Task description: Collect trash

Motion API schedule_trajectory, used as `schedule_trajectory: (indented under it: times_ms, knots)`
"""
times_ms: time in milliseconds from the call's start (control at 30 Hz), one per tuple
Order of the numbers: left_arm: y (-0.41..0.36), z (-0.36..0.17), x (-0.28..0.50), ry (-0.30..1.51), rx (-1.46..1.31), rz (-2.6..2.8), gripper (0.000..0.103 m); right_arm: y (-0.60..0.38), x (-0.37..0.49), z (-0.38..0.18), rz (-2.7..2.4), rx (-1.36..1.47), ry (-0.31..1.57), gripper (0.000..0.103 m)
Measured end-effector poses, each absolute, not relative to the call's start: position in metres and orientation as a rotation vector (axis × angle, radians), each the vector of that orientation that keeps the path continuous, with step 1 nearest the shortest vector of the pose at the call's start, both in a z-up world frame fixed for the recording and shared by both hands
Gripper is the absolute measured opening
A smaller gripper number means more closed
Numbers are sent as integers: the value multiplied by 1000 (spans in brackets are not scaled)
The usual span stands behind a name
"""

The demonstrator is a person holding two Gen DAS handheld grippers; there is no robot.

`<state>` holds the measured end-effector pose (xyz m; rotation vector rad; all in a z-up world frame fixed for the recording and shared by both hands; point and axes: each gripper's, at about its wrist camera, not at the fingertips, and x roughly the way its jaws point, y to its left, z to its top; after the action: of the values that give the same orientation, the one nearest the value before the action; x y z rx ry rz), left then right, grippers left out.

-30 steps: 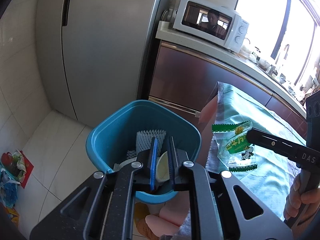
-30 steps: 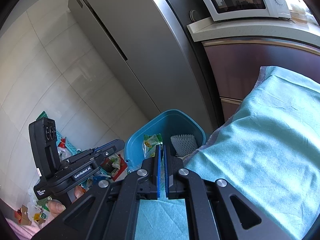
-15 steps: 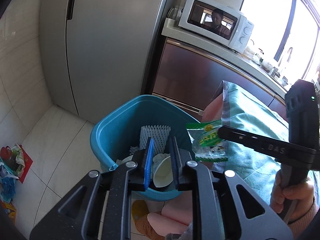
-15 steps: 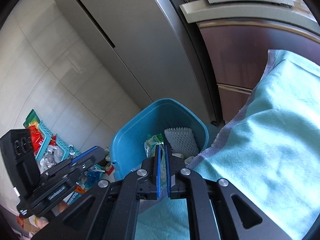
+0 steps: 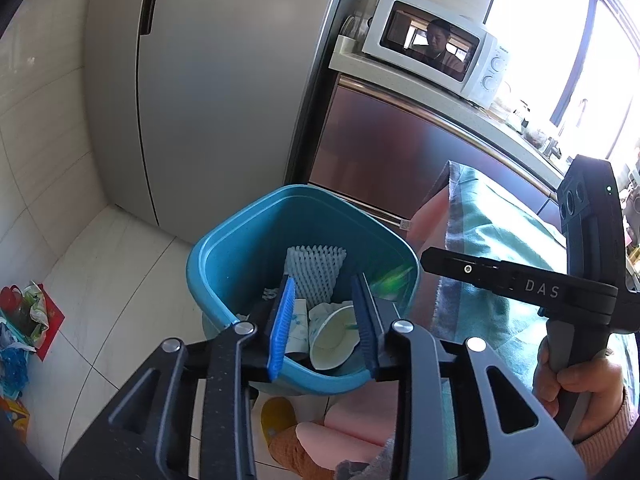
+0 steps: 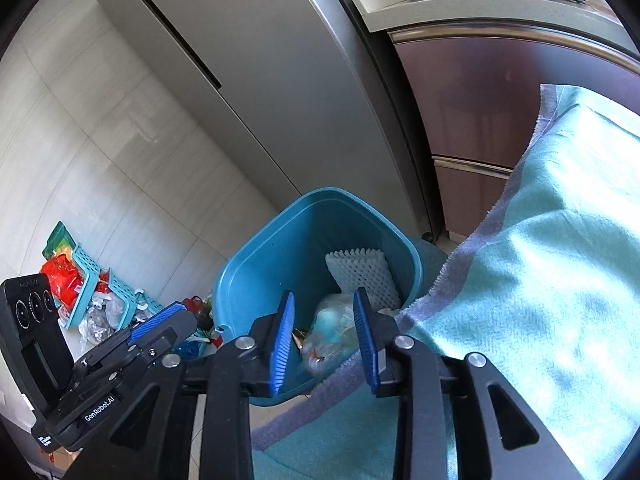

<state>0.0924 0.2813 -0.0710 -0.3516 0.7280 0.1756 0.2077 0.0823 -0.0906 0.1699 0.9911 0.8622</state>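
- Your right gripper (image 6: 323, 338) is letting go: its jaws are opening, and the clear snack wrapper (image 6: 330, 332) shows as a blur between and just beyond the blue pads, touching neither, dropping toward the blue trash bin (image 6: 256, 264) below the tips.
- The wrapper is light and crinkled, so I judge it could drift toward the bin rim nearest you, or land on the teal tablecloth (image 6: 560, 280) whose edge hangs just right of your right jaw. If you pull away fast, the air you stir may help it drift.
- Your left gripper (image 5: 323, 322) is also opening, with nothing pressed between its pads. A paper cup (image 5: 334, 338) lies in the bin directly beyond the gap, next to a white foam fruit net (image 5: 316, 268) leaning on the far wall.
- The cup looks free of the pads, but it sits high on the pile. I cannot tell whether it has settled, and it may roll.
- Your left fingertips hang close over the near rim. A downward nudge there could tip the bin, which already leans away from you.
- Both tools crowd over one opening, the right one (image 5: 520, 284) just right of your left jaws, so they could knock together as you withdraw.
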Motion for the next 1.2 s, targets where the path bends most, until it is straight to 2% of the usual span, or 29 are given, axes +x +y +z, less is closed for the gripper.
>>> schedule_trajectory:
  times_ms: [167,267,367,433,600,767,933,1033,1200]
  knots:
    - [279,-72,90,728,-353,168,34,77,204,-90,873,172,987,34]
    - [278,-70,88,716,-352,161,38,73,202,-89,873,175,980,34]
    - [275,-66,84,701,-344,152,48,64,196,-84,870,169,954,36]
    - [271,-63,82,690,-331,146,58,58,191,-80,869,160,931,44]
    - [262,-57,76,666,-301,136,73,35,175,-68,844,138,851,60]
    - [247,-47,66,609,-255,129,96,4,156,-59,775,123,759,76]
    - [227,-38,56,553,-216,124,98,-32,132,-50,688,100,655,91]
    - [210,-33,50,527,-185,130,98,-52,114,-45,627,88,580,95]
    - [181,-25,42,486,-156,112,98,-83,85,-37,513,67,469,96]
